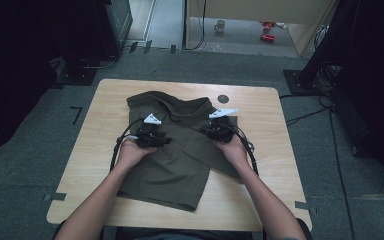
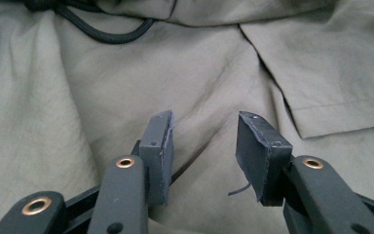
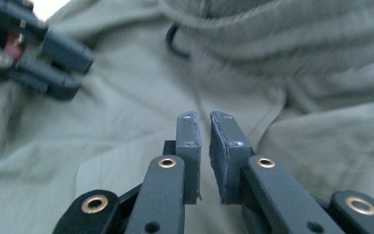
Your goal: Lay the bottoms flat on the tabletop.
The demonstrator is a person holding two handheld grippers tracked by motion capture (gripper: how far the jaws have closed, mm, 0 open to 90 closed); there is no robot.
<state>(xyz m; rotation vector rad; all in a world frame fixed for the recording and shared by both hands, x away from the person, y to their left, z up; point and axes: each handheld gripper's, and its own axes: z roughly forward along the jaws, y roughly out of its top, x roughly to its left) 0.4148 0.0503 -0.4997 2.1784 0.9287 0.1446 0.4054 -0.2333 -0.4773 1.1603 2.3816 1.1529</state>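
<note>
Shorts (image 1: pixel 172 160) of olive-green cloth lie spread over the middle of the light wooden table (image 1: pixel 275 165), waistband toward the far edge and the leg hems toward the person. One leg is folded across the other, so the cloth sits in rumpled layers. A dark drawstring (image 2: pixel 104 31) curls near the waistband in the left gripper view.

Both forearms come in from the near edge, and each hand rests on the cloth. The left hand (image 1: pixel 132 152) holds the left gripper (image 2: pixel 204 151) over the left part of the shorts; its jaws stand well apart with bare fabric between them, gripping nothing. The right hand (image 1: pixel 235 150) holds the right gripper (image 3: pixel 205 156) over the right part, near the folded leg. Its jaws are nearly together, a thin gap showing between the pads, and no cloth is visibly caught there.

A small dark round disc (image 1: pixel 223 98) sits on the table just beyond the waistband.
</note>
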